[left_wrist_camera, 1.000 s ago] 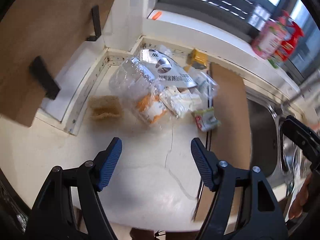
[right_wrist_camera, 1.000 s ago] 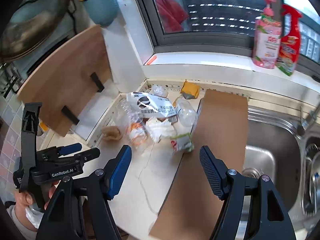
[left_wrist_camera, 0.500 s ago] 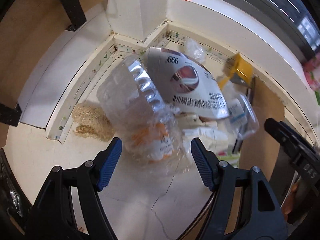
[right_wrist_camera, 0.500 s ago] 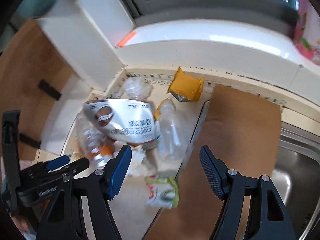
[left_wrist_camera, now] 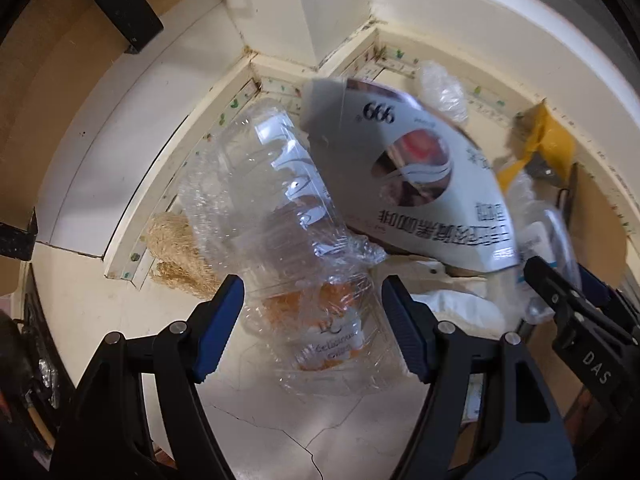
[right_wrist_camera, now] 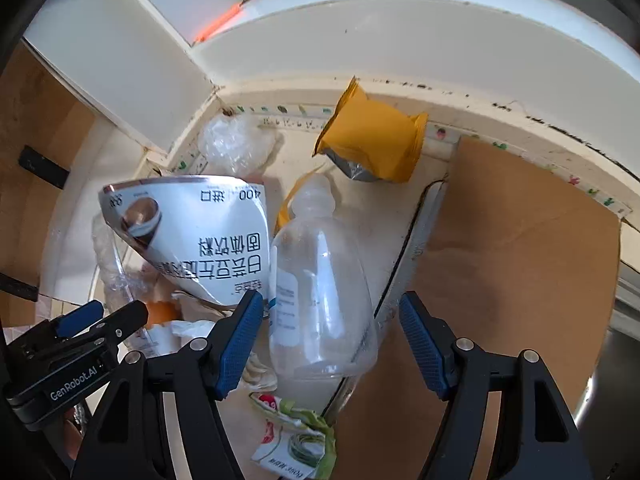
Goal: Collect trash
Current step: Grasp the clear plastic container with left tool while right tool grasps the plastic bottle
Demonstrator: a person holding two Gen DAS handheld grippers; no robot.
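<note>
A pile of trash lies in the counter's corner. My left gripper (left_wrist_camera: 312, 300) is open and hangs low over a crushed clear bottle with an orange label (left_wrist_camera: 296, 240); its blue fingers flank the bottle's lower end without visibly pressing it. A silver printed pouch (left_wrist_camera: 408, 184) leans on that bottle. My right gripper (right_wrist_camera: 330, 312) is open too, with a small clear bottle (right_wrist_camera: 320, 280) lying between its fingers. The silver pouch (right_wrist_camera: 192, 232) sits to its left, a yellow packet (right_wrist_camera: 372, 140) lies behind, and a green-white wrapper (right_wrist_camera: 296, 440) lies below.
A brown board (right_wrist_camera: 520, 260) lies flat right of the pile, with a steel sink (right_wrist_camera: 616, 360) beyond it. A straw-coloured scrubber (left_wrist_camera: 176, 252) rests by the left wall ledge. Crumpled clear film (right_wrist_camera: 236, 144) fills the corner. White walls close in behind and to the left.
Both grippers have dropped and moved in toward the trash pile, so each now has a bottle between its fingers. Their jaws stay equally wide. The trash has not moved.
</note>
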